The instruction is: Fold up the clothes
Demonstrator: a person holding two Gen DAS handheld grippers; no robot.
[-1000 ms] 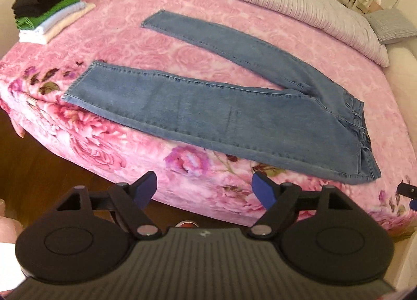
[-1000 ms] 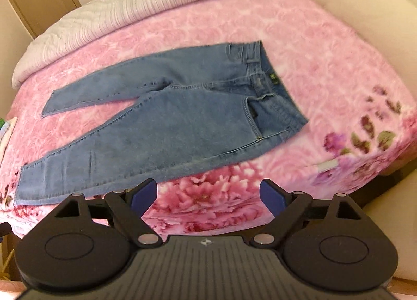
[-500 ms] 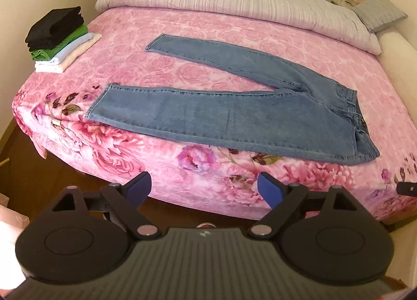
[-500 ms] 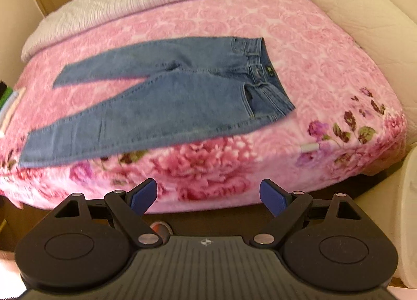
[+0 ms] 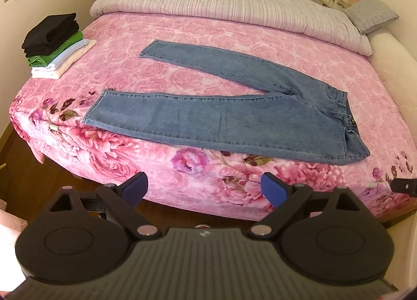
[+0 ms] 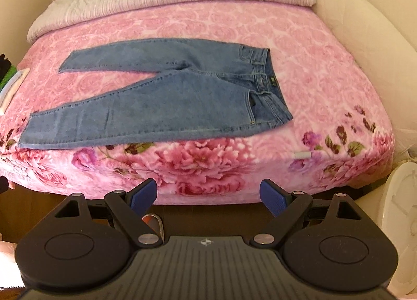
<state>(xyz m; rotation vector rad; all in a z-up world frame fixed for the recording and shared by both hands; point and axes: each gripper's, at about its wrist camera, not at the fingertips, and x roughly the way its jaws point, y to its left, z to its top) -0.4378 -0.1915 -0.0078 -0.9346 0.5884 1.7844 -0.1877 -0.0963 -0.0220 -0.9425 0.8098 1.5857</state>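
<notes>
A pair of blue jeans (image 5: 234,117) lies flat on the pink floral bedspread (image 5: 182,39), legs spread apart and pointing left, waistband at the right. It also shows in the right wrist view (image 6: 169,96). My left gripper (image 5: 204,189) is open and empty, held off the bed's near edge, well short of the jeans. My right gripper (image 6: 208,195) is open and empty, also off the near edge, below the waist end of the jeans.
A stack of folded clothes (image 5: 56,44), black on top, sits at the bed's far left corner. A rolled grey duvet (image 5: 234,5) lies across the head of the bed. A grey pillow (image 5: 372,13) is at the far right. Wooden floor (image 5: 31,169) lies below the bed.
Both grippers have pulled back and away from the bed, so the jeans look smaller and farther. The jeans have not moved. Both stay open.
</notes>
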